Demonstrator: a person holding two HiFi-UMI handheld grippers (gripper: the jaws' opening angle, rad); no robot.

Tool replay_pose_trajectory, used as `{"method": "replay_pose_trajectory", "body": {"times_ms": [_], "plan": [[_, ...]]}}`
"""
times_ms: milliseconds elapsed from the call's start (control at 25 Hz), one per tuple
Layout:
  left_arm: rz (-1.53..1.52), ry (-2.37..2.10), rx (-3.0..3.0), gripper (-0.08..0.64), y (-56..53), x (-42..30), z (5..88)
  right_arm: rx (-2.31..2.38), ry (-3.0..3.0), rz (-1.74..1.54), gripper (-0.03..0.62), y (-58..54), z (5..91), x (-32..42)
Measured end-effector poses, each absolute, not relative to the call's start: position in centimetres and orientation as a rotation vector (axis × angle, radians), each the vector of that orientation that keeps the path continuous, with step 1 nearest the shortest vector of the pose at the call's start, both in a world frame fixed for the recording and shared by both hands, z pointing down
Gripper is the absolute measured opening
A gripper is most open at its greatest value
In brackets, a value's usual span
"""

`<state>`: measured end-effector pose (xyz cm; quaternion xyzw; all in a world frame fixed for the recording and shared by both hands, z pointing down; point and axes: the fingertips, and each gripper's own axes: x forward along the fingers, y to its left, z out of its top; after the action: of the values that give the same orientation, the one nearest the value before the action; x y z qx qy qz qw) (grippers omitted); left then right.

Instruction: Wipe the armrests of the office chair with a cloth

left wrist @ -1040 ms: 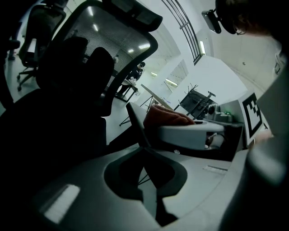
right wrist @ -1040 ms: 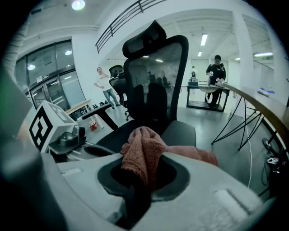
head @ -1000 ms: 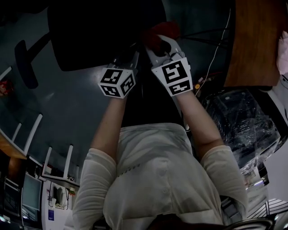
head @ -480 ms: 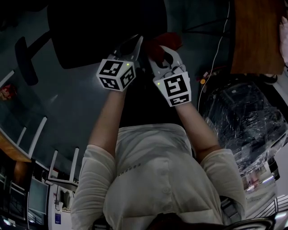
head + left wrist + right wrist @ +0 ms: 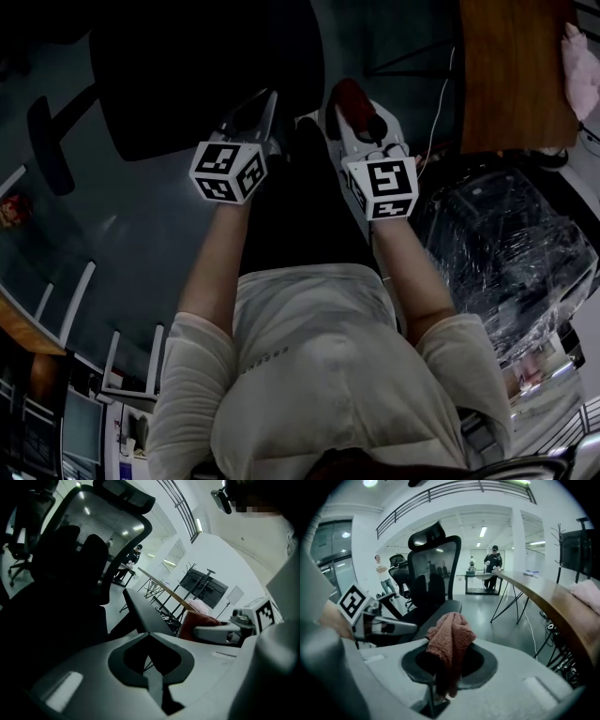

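Compared with a second ago, the two tools have drawn apart. Their marker cubes sat almost side by side then. Now the left claw [image 5: 149, 634] is on the seat side of the armrest [image 5: 439, 610] and the right claw [image 5: 356, 111] is on the side towards the wooden surface [image 5: 511, 84].

- **Cloth:** The cloth [image 5: 449, 637] has gone with the right claw. It is reddish and bunched, and stands up out of the clenched jaws with a tail hanging below the pinch.
- **Left claw:** It is clenched tip to tip with nothing between its jaws. From its own view only the armrest pad and the back of the office chair [image 5: 433, 559] lie ahead.
- **Armrest:** The dark, flat pad runs away from both claws. In the right gripper view it lies just beyond the cloth and a little to the left. No contact shows, and cloth and pad look apart.
- **Second armrest:** It shows in the head view on the far side of the seat, well away from both claws.

Reading: the two-handed handling of the cloth looks finished, and the grip now rests with the right side alone. Wiping has probably not yet begun on this pad. The likely next step is to lower the cloth onto the near end of the pad and draw it along. The free left claw could steady the chair, which may roll or swivel under the pressure.
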<state>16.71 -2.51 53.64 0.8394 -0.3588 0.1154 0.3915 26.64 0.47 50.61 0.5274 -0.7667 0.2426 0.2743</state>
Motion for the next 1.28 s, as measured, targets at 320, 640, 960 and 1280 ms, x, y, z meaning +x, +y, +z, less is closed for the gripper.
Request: {"method": "replay_pose_trajectory", "body": {"times_ms": [320, 640, 960, 1280], "plan": [[0.264, -0.971, 2.056, 0.005, -2.9, 17.3, 53.6, 1.466, -2.174, 0.606, 0.051, -13.3, 51.0, 29.0], [0.227, -0.989, 2.006, 0.005, -3.7, 17.5, 53.8, 1.265, -2.330, 0.667, 0.052, -20.6, 52.4, 24.9], [0.192, -0.995, 2.000, 0.005, -4.6, 17.6, 53.6, 1.249, -2.430, 0.945, 0.051, -20.9, 52.8, 24.6], [0.200, -0.988, 2.030, 0.005, -4.7, 17.6, 53.5, 1.214, -2.375, 0.944, 0.051, -16.7, 53.4, 25.8]]}}
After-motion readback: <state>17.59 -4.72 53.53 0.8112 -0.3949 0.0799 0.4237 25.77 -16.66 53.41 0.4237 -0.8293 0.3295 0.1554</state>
